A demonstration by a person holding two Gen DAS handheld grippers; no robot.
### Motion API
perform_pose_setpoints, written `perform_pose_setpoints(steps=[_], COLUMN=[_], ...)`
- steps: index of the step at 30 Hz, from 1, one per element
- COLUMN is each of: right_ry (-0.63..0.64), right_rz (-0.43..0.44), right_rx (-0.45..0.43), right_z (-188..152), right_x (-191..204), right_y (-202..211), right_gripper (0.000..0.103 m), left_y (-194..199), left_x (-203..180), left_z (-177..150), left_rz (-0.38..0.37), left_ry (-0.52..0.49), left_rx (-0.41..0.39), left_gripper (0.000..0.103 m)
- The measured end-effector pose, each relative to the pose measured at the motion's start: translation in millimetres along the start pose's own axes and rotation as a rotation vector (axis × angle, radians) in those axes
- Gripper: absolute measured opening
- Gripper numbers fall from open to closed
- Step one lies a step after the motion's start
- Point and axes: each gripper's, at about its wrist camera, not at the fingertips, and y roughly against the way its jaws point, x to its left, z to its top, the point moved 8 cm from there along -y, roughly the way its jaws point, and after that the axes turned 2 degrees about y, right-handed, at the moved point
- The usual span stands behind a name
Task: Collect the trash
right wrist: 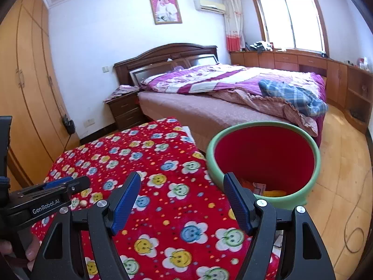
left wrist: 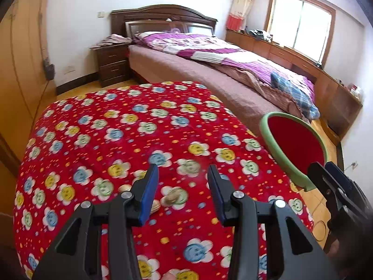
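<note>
The left gripper [left wrist: 183,170] hangs with its fingers spread and nothing between them above the red flower blanket [left wrist: 112,126], where peanut shells [left wrist: 171,198] lie just below the fingertips. The right gripper [right wrist: 181,182] is also spread and empty, near the blanket's right edge. Just beside this edge stands the green-rimmed bin [right wrist: 265,163] with some trash inside. Bare wooden floor [right wrist: 345,175] lies between bin and bed [right wrist: 233,98].

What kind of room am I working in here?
A lived-in bedroom, by the look: a made-up bed with a wooden headboard, a nightstand beside it, and a tall wardrobe along the wall.
</note>
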Motion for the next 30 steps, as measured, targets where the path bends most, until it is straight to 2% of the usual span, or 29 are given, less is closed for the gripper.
perform_pose_setpoints(steps=[6, 17, 30], right_ry=[0.028, 0.064, 0.08], right_rz=[0.032, 0.085, 0.082], right_rx=[-0.002, -0.009, -0.02], right_z=[-12, -31, -35], right_x=[21, 50, 56], right_y=[4, 5, 9], right_gripper=[0.075, 0.075, 0.075], left_y=[11, 26, 34], left_x=[22, 46, 57], left_z=[-12, -28, -32], left_rz=[0.076, 0.129, 0.163], left_ry=[0.004, 0.037, 0.061], left_rx=[-0.033, -0.067, -0.103], left_gripper=[0.043, 0.043, 0.043])
